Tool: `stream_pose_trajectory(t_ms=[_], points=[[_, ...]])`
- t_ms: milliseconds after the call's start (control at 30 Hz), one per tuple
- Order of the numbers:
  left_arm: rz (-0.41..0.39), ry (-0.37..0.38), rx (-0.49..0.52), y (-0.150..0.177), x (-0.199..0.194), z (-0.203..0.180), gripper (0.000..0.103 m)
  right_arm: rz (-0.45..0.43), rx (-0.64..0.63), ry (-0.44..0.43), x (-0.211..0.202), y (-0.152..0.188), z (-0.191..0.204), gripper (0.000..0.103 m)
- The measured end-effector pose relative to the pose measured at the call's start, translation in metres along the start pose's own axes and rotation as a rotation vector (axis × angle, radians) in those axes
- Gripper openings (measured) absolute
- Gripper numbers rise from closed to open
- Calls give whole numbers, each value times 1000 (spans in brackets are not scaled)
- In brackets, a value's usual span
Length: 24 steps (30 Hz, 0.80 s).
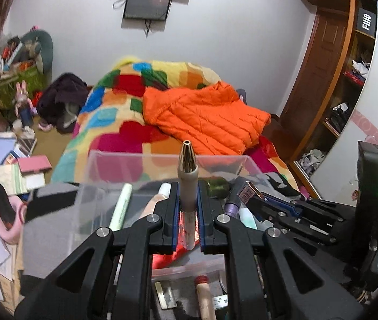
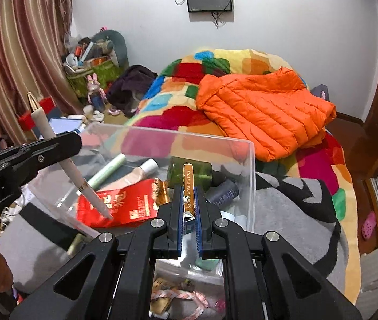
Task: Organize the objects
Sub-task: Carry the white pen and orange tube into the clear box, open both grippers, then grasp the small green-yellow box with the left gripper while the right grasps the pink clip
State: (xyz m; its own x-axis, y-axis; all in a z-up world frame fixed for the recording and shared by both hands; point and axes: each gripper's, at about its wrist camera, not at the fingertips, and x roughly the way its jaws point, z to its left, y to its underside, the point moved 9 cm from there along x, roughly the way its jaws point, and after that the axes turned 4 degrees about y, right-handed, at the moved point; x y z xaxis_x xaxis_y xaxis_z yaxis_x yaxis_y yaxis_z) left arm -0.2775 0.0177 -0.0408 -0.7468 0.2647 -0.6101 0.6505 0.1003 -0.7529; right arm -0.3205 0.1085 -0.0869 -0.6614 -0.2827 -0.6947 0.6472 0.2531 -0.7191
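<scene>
Left gripper [image 1: 188, 208] pinches pen-shaped tool [image 1: 187, 176]; right gripper [image 2: 189, 208] pinches blade box [image 2: 188, 186] above clear bin [image 2: 251, 176]. Thin grips could slip.

The left tongs [image 1: 188, 205] sit low and centre in the left wrist view, clamped shut. The right tongs [image 2: 189, 208], also low and centre, are clamped too. Both tilt downward.

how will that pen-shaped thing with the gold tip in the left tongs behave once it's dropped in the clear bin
The pen-shaped tool looks rigid, held straight in the left tongs. Its round, smooth barrel would probably roll or slide on landing. Being slim, it is likely light, and may slip between items in the clear bin.
</scene>
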Motion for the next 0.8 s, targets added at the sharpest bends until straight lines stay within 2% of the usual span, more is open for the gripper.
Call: stream_pose_trajectory(t_ms=[233, 300, 367, 433, 500, 567, 667, 800], points=[[35, -49, -25, 7, 7, 19, 13, 31, -27, 4, 10, 3, 8, 7], [39, -54, -25, 9, 4, 22, 22, 42, -27, -2, 11, 5, 9, 9], [34, -60, -24, 9, 0, 24, 37, 48, -25, -10, 11, 6, 9, 15], [20, -75, -15, 9, -5, 24, 42, 39, -24, -8, 7, 5, 9, 24], [11, -86, 0, 9, -12, 23, 45, 24, -26, -8, 0, 3, 8, 27], [3, -90, 8, 8, -18, 21, 57, 15, -21, -14, -6, 2, 8, 30], [-28, -112, 34, 6, -33, 17, 68, -4, -3, -28, -19, -1, 5, 38], [-48, -144, 75, 8, -49, 14, 72, -50, 22, -31, -42, -1, -5, 53]])
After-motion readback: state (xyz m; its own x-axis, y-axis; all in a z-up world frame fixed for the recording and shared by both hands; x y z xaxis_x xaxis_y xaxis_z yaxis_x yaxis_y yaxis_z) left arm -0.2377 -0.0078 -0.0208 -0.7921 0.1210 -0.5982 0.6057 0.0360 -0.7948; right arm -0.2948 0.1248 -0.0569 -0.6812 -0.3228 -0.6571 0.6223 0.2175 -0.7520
